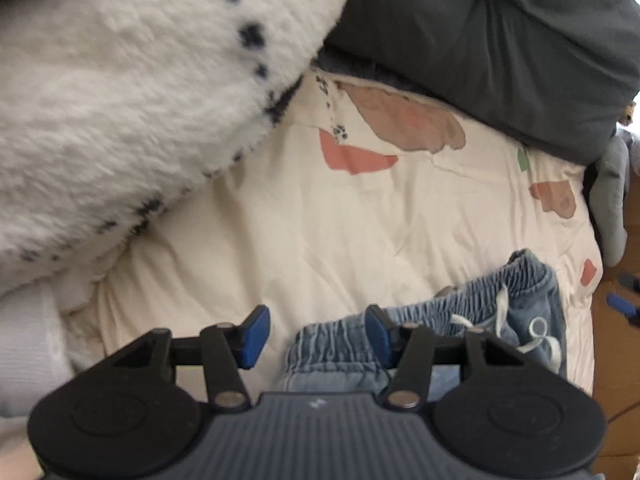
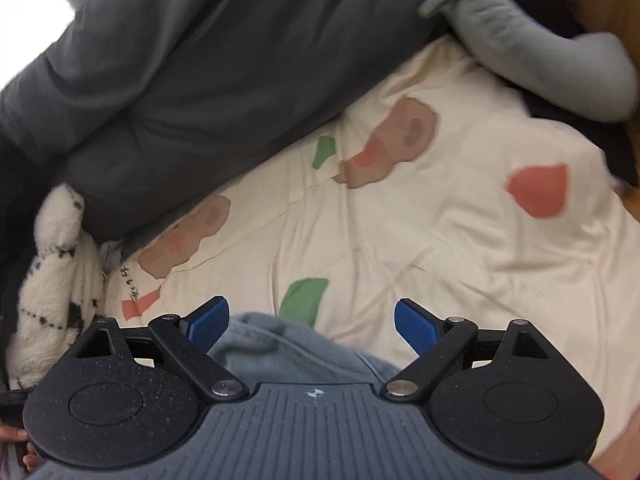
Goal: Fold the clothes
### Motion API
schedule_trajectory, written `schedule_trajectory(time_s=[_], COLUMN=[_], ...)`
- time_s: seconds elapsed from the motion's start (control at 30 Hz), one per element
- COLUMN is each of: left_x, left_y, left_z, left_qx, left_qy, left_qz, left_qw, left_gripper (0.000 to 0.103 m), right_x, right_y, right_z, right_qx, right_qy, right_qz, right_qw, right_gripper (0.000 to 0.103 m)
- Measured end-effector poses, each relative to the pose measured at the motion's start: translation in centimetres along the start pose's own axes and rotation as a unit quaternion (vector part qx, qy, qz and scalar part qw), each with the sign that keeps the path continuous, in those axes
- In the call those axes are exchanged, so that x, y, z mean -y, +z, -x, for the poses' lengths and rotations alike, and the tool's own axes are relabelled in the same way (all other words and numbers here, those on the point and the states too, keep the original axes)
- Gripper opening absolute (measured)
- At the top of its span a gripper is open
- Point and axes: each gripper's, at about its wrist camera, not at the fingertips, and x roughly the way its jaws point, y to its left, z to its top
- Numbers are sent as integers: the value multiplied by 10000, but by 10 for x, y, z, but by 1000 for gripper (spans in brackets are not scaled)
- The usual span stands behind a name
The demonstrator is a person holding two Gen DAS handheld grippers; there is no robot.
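Note:
A pair of light blue denim shorts [image 1: 472,320] with an elastic waistband and a white drawstring lies on the cream bedspread [image 1: 320,220], at the lower right of the left wrist view. My left gripper [image 1: 318,334] stands open above the waistband's left end, its right pad just over the fabric, nothing clamped. In the right wrist view the same blue denim [image 2: 288,348] bulges up close under my right gripper [image 2: 312,326], which is open wide with its blue pads either side of the cloth and not touching it.
A fluffy white blanket with black dots [image 1: 140,100] is heaped at the left. A dark grey duvet [image 1: 500,48] lies across the back. A grey plush toy [image 2: 540,40] hangs at the bed's right edge. Wooden floor [image 1: 616,340] shows past that edge.

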Motion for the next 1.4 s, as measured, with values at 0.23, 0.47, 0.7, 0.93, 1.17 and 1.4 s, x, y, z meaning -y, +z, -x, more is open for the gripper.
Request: schedule_trajectory(time_s=[0.23, 0.47, 0.7, 0.93, 1.17, 1.4], left_x=[-1, -3, -12, -21, -23, -25], left_y=[-14, -32, -47, -58, -65, -68], left_z=[-12, -16, -16, -20, -22, -22], left_qx=[-170, -406, -570, -755, -894, -938], left_qy=[-168, -257, -388, -554, -673, -756], left_qz=[65, -77, -10, 128, 110, 118], left_qw=[9997, 9988, 9976, 9955, 9937, 9926], left_gripper=[55, 58, 64, 70, 70, 67], right_x=[-36, -51, -57, -54, -63, -87], right_y=[16, 15, -15, -51, -69, -57], right_z=[-63, -102, -94, -89, -91, -90], right_qx=[-485, -735, -1003, -1502, -1737, -1665], right_qy=[-36, -243, -246, -339, -485, -353], right_qz=[550, 882, 1461, 2032, 2866, 3867], right_qw=[9973, 9931, 9839, 9670, 9409, 9064], right_gripper=[93, 91, 88, 90, 90, 89])
